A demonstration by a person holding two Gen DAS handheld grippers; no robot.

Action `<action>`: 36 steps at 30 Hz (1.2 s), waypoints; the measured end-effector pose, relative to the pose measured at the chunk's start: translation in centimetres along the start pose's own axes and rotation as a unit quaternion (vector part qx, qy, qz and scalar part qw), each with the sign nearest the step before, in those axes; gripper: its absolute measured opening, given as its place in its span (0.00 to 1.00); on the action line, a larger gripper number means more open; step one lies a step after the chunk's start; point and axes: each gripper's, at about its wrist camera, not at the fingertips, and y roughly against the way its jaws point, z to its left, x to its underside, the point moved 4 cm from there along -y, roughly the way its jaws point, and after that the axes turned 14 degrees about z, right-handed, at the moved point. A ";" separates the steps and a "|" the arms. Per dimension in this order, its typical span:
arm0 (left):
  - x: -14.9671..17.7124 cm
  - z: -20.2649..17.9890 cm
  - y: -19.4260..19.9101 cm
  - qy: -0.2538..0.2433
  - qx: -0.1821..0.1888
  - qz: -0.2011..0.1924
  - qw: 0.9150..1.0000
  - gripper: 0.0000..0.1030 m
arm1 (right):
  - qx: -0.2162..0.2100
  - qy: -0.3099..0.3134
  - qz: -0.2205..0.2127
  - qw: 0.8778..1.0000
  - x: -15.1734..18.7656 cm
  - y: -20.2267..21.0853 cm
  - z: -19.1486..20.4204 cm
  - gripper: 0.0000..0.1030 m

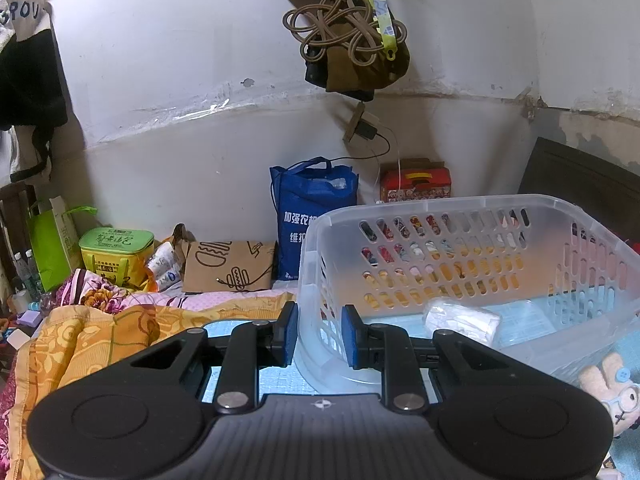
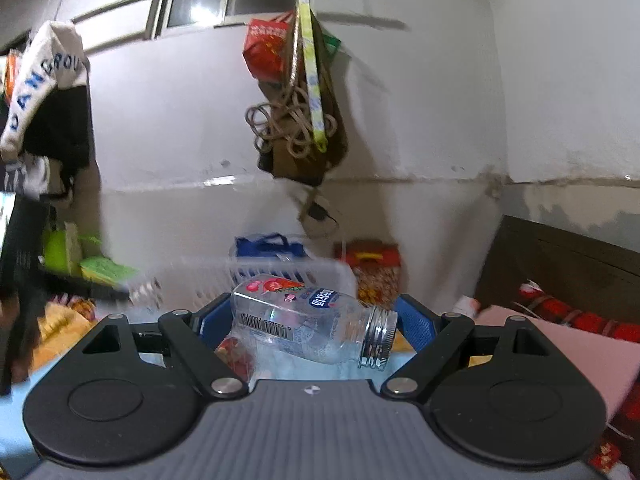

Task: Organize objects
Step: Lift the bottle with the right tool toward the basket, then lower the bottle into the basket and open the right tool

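Observation:
A clear plastic basket (image 1: 460,216) stands on the blue mat on the bed. A white tissue pack (image 1: 460,320) lies inside it. My left gripper (image 1: 319,334) grips the basket's near left corner wall between its blue pads. My right gripper (image 2: 316,320) holds a clear empty bottle (image 2: 312,320) with a fruit label and a silver threaded neck, lying sideways between the blue pads, lifted near the basket (image 2: 280,276), which looks blurred behind it.
An orange floral quilt (image 1: 88,344) lies left. A blue bag (image 1: 312,216), brown paper bag (image 1: 228,266), yellow-green box (image 1: 116,252) and red box (image 1: 416,182) line the wall. A plush toy (image 1: 612,392) sits at the right. A dark headboard (image 2: 568,264) is on the right.

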 end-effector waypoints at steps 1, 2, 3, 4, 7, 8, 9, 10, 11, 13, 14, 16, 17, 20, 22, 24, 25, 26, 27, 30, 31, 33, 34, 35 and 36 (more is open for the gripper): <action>0.0 0.0 0.0 0.000 0.000 0.000 1.000 0.26 | -0.010 -0.001 -0.001 1.000 -1.0 -0.4 0.1 0.86; 0.0 0.0 0.0 0.000 0.000 0.000 1.000 0.26 | -0.017 0.001 0.001 1.000 -2.0 -1.0 0.3 0.86; 0.0 0.0 0.0 0.000 0.000 0.000 1.000 0.26 | -0.021 0.003 0.005 1.000 -2.7 -1.6 0.5 0.86; 0.0 0.0 0.0 0.000 0.000 0.000 1.000 0.26 | -0.026 0.008 0.012 1.000 -3.5 -2.5 0.9 0.86; 0.0 0.0 0.0 -0.001 0.001 -0.001 1.000 0.26 | -0.035 0.022 0.036 0.999 -4.8 -5.2 2.0 0.86; 0.0 0.0 0.0 -0.001 0.001 0.000 1.000 0.26 | -0.039 0.024 0.046 0.998 -4.8 -6.0 2.4 0.86; 0.0 0.0 0.0 0.000 0.002 0.000 1.000 0.26 | -0.042 0.025 0.057 0.997 -4.9 -6.9 2.7 0.86; 0.1 0.0 0.1 0.001 0.004 0.000 1.000 0.26 | -0.043 0.029 0.071 0.996 -4.8 -7.9 3.1 0.86; 0.1 0.0 0.1 0.001 0.004 0.000 1.000 0.26 | -0.040 0.034 0.079 0.996 -4.6 -8.7 3.4 0.86; 0.2 0.0 0.1 -0.001 0.003 0.000 1.000 0.26 | -0.027 0.041 0.089 0.995 -4.2 -9.5 4.0 0.86; 0.2 0.0 0.1 -0.001 0.004 0.000 1.000 0.26 | -0.025 0.042 0.092 0.995 -4.2 -9.8 4.1 0.85; 0.3 0.1 0.1 -0.002 0.005 0.000 1.000 0.26 | -0.028 0.035 0.095 0.994 -4.1 -9.9 3.9 0.85; 0.3 0.1 0.1 -0.002 0.005 -0.001 1.000 0.26 | -0.031 0.030 0.096 0.994 -4.0 -9.9 3.8 0.85; 0.3 0.1 0.2 -0.003 0.005 -0.001 1.000 0.26 | -0.039 0.023 0.096 0.994 -3.9 -9.5 3.2 0.85; 0.3 0.1 0.1 -0.002 0.005 -0.001 1.000 0.26 | -0.046 0.017 0.094 0.994 -4.0 -9.2 3.0 0.85; 0.3 0.1 0.1 -0.003 0.004 -0.001 1.000 0.26 | -0.052 0.013 0.088 0.995 -3.9 -8.2 2.8 0.85; 0.3 0.1 0.2 -0.004 0.004 -0.001 1.000 0.26 | -0.056 0.011 0.084 0.995 -4.0 -7.7 2.7 0.85; 0.3 0.1 0.2 -0.003 0.005 -0.001 1.000 0.26 | -0.060 0.011 0.080 0.995 -3.6 -6.8 2.4 0.85; 0.3 0.1 0.2 -0.003 0.005 -0.001 1.000 0.26 | -0.063 0.009 0.076 0.995 -3.4 -6.0 2.0 0.85; 0.4 0.0 0.2 -0.003 0.007 -0.001 1.000 0.26 | -0.070 -0.006 0.064 0.995 -1.0 -2.7 0.3 0.85; 0.3 0.0 0.2 -0.002 0.006 -0.001 1.000 0.26 | -0.073 -0.010 0.065 0.995 -0.3 -2.2 0.0 0.85; 0.3 -0.1 0.2 -0.006 0.003 -0.001 1.000 0.26 | -0.078 -0.025 0.074 0.994 1.7 -1.3 -0.9 0.85; 0.3 -0.1 0.3 -0.006 0.003 -0.001 1.000 0.26 | -0.084 -0.030 0.086 0.992 2.9 -1.3 -1.1 0.85; 0.3 -0.1 0.3 -0.005 0.003 -0.001 1.000 0.26 | -0.087 -0.034 0.102 0.990 4.3 -1.5 -1.2 0.85; 0.3 -0.1 0.3 -0.004 0.005 0.000 1.000 0.26 | -0.088 -0.038 0.115 0.989 5.4 -1.9 -1.3 0.85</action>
